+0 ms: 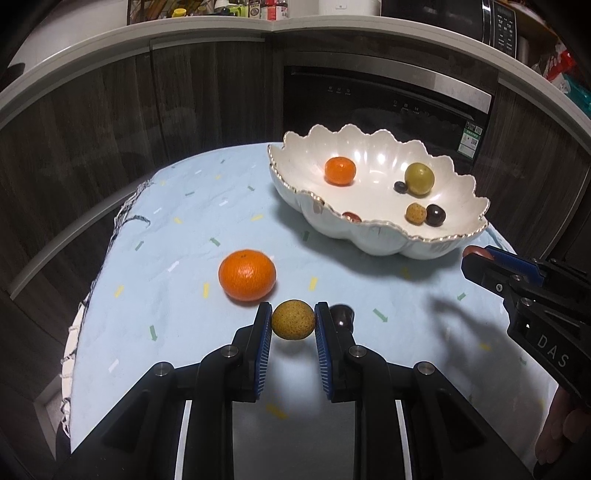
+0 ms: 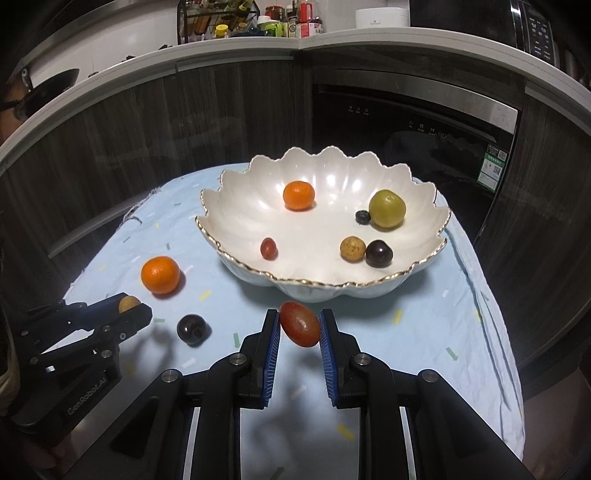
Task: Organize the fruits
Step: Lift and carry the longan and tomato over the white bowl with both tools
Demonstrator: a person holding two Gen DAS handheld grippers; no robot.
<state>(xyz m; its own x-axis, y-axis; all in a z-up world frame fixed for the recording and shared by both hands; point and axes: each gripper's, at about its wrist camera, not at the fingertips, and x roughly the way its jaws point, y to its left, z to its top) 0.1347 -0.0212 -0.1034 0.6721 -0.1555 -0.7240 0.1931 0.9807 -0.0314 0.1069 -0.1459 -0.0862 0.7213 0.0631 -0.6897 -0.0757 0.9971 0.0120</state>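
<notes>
While each tool grips a small fruit, a pale blue cloth [image 2: 424, 332] fronts dark cabinets [image 2: 229, 122].

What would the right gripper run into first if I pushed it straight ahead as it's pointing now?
Most likely the near scalloped wall of the white bowl, just beyond the red fruit pinched in the right gripper. Depth is uncertain; pointing downward, it might touch the blue cloth first.

A home kitchen: a built-in oven [image 2: 413, 122] sits in dark wood cabinets [image 2: 236, 122] at the far side, with condiment bottles [image 2: 295, 22] on the counter [image 2: 332, 40] above.
</notes>
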